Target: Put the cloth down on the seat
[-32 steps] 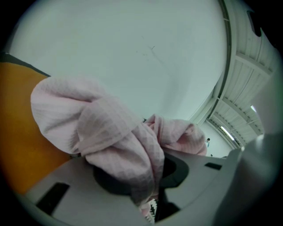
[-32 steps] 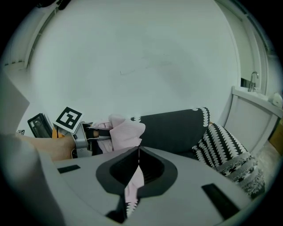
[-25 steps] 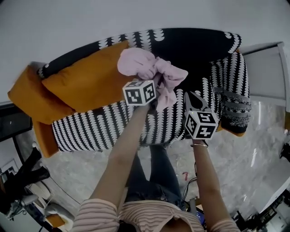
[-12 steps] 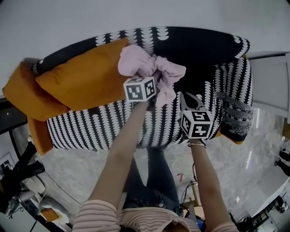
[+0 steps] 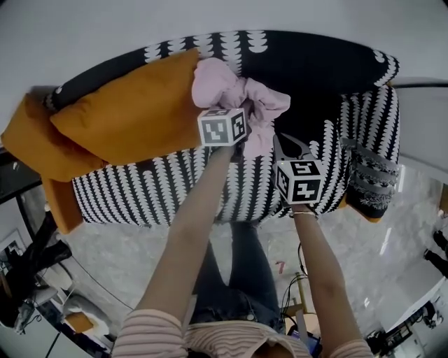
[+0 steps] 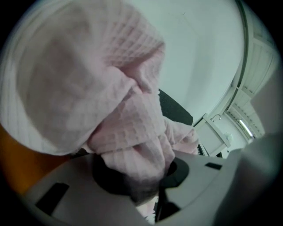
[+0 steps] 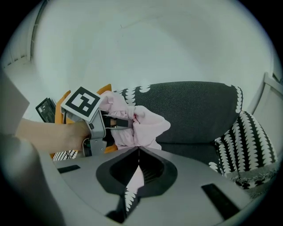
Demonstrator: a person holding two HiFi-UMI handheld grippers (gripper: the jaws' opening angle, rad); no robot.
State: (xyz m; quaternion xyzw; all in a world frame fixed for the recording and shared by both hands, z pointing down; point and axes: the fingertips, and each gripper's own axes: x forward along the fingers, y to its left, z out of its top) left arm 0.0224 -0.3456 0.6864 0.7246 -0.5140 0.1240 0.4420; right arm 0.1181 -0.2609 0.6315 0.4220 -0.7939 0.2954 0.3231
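- Head view showed a spotty black-and-white sofa (image 5: 147, 196) with an orange cushion (image 5: 133, 112), by a pale wall (image 5: 210, 17) on a grey floor (image 5: 112, 259).
- Left gripper (image 6: 143, 176) was clamped on the pink cloth (image 5: 234, 94), up above the dark seat (image 5: 311, 115).
- Right gripper (image 7: 139, 150) was closed tight, just beside the cloth.

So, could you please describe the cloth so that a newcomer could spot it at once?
Find the black-and-white patterned sofa. In front of its dark backrest, just right of the large orange cushion, a bunched cloth is held by the left gripper. It is the only pink, waffle-textured thing among the dark upholstery and orange cushions.
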